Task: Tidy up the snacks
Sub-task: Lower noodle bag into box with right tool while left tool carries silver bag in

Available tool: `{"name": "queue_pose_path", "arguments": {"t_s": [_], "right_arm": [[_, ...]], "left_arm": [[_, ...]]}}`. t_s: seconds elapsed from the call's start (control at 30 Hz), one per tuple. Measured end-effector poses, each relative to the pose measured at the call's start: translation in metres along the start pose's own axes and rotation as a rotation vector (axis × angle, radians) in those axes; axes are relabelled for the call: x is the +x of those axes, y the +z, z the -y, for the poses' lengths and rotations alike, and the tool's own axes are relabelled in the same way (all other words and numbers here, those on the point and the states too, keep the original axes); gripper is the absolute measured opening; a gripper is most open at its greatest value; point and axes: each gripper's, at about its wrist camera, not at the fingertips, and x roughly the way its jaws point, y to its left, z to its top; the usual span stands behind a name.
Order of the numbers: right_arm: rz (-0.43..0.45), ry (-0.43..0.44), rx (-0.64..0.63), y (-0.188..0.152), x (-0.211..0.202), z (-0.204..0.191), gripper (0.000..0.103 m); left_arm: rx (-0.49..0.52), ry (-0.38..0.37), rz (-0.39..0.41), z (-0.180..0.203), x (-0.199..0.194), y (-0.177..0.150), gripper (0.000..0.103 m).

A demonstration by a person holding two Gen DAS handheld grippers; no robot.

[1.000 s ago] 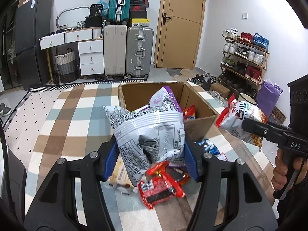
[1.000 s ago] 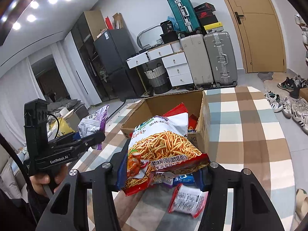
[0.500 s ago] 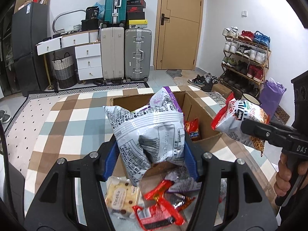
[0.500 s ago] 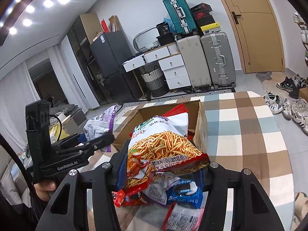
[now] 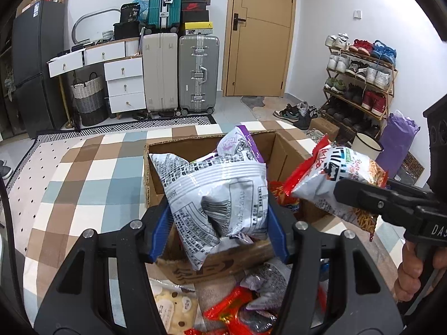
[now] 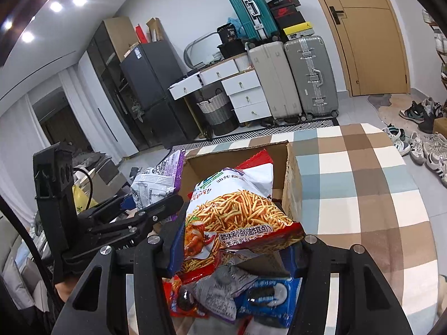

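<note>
Here — two bags [image 5: 220,195], one box [image 5: 282,150].

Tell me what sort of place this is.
Probably a lived-in home, near its entrance: a shoe rack beside a wooden door, suitcases stacked against the wall, and a dark fridge.

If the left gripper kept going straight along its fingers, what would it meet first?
Likely the cardboard box: the left gripper, shut on the silver bag, points down over its near wall toward the inside. Depth is uncertain.
</note>
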Motion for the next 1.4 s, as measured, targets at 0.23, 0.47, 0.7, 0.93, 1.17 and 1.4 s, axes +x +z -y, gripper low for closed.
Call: {"name": "queue_pose_path", "arguments": {"t_s": [0.23, 0.47, 0.7, 0.93, 1.17, 1.4], "right_arm": [[-0.026, -0.023, 0.010, 0.004, 0.024, 0.003, 0.055], [-0.046, -0.037, 0.008, 0.009, 0.045, 0.004, 0.055], [-0.047, -0.076, -0.034, 0.013, 0.061, -0.002, 0.056], [-0.036, -0.130, -0.098, 0.012, 0.079, -0.009, 0.056], [-0.041, -0.107, -0.084, 0.013, 0.084, -0.006, 0.059], [0.002, -0.065, -0.065, 0.008, 0.059, -0.001, 0.081]], "left_arm": [[0.019, 0.002, 0.016, 0.000, 0.012, -0.004, 0.057], [-0.009, -0.013, -0.003, -0.010, 0.028, -0.009, 0.057], [-0.011, -0.003, -0.008, -0.018, 0.040, -0.014, 0.057], [-0.002, 0.000, -0.003, -0.016, 0.042, -0.018, 0.057], [0.010, 0.005, 0.005, -0.012, 0.043, -0.019, 0.058], [0.016, -0.006, 0.004, -0.012, 0.039, -0.021, 0.065]]}}
